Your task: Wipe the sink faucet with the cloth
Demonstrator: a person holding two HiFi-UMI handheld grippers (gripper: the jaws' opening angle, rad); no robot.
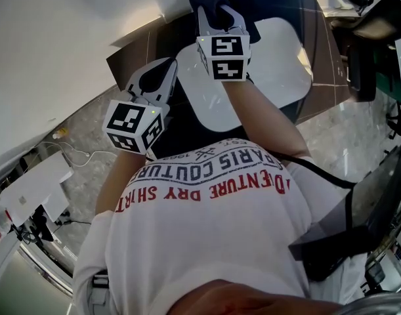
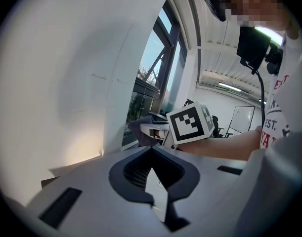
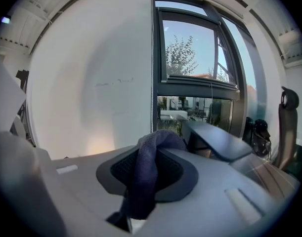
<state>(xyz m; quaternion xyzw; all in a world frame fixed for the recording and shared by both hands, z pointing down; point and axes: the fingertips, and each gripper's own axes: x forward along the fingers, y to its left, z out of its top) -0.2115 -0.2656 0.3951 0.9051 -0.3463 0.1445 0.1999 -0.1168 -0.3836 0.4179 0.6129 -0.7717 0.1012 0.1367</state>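
- While we hold both grippers out in front of our chest, the right gripper [image 1: 221, 20] is the farther one, its jaws pinching the dark blue cloth [image 3: 147, 177], which bulges past the tips.
- Our left gripper [image 2: 151, 151] is nearer and to the left, jaws pressed together at the tips with nothing between them.
- Below them we see a white slab [image 1: 279, 64]; ahead are a wall [image 3: 91, 83] and a window [image 3: 195, 58].

Cloth [image 3: 145, 181]: dark navy, fuzzy nap, bunched into a narrow fold, clamped between the jaws of the right gripper [image 3: 155, 144]; top loops over the tips, loose end hangs down
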